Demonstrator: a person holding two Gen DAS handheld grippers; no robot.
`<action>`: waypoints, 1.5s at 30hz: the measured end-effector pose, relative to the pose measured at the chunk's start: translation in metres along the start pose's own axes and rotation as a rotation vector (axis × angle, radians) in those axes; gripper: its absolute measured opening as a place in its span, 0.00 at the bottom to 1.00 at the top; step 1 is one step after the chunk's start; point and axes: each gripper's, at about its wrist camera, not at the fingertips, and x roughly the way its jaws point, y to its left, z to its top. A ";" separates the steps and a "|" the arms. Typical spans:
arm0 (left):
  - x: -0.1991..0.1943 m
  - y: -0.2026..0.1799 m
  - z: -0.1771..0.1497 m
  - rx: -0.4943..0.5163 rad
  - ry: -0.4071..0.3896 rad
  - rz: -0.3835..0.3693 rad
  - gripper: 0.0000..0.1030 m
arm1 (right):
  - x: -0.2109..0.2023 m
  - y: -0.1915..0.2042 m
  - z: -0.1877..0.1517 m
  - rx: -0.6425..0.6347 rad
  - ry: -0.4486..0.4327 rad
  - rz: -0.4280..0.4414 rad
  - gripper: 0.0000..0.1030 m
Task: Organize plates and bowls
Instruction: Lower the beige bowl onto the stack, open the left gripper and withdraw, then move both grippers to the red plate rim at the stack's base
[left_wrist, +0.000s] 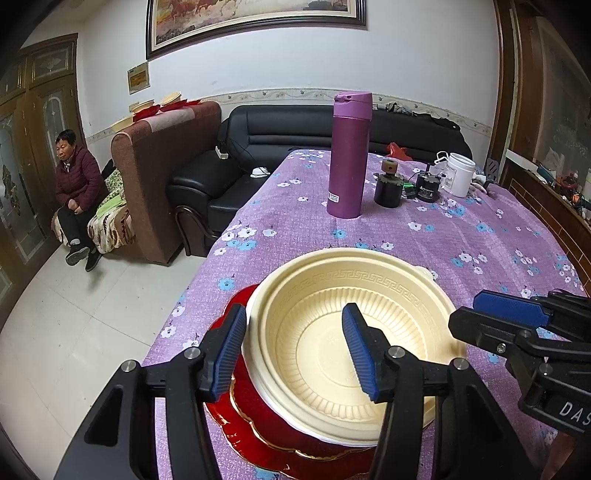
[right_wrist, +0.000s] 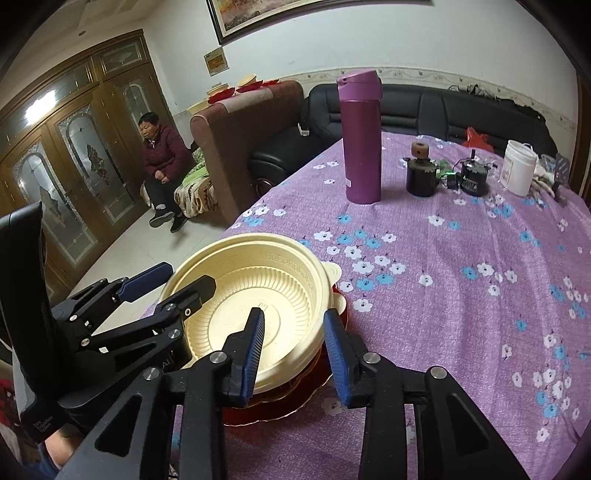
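Cream plastic bowl (left_wrist: 351, 332): ribbed wall, key-pattern band under the rim; top of a nested stack of like bowls, whose lower rims show at its right edge in the right wrist view. The stack sits on a red scalloped plate (left_wrist: 258, 417) with gilt edging, at the near left corner of the table (left_wrist: 480, 236), on the purple flowered cloth.

Left gripper (left_wrist: 299, 360): jaws apart, straddling the bowl's left rim, one pad outside and one inside; neither pad appears to press on the wall.

Right gripper (right_wrist: 295, 354): jaws parted astride the bowl's right rim, one pad within the bowl and one outside; not clamped, as far as the view shows.

Farther along the table, well apart from the stack: upright purple flask (left_wrist: 349, 155), dark jar (left_wrist: 388, 188), black canister (left_wrist: 428, 187), white tub (left_wrist: 458, 173).

Beyond the table: black sofa (left_wrist: 295, 136); more cream bowls and red plates (left_wrist: 162, 107) atop a brown armchair back; a seated person (left_wrist: 77, 184).

Progress, judged: bowls already nested on the plate, both claws loose at the rim. Dishes on the armchair may remain to be gathered.
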 end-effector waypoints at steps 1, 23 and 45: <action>-0.001 0.000 0.000 0.000 -0.002 0.002 0.55 | -0.001 0.000 0.000 -0.001 -0.001 -0.001 0.36; -0.016 -0.002 0.003 0.003 -0.026 0.017 0.59 | -0.023 0.003 -0.012 -0.060 -0.071 -0.104 0.44; -0.029 0.006 0.006 -0.008 -0.052 0.048 0.63 | -0.036 -0.005 -0.028 -0.152 -0.159 -0.310 0.50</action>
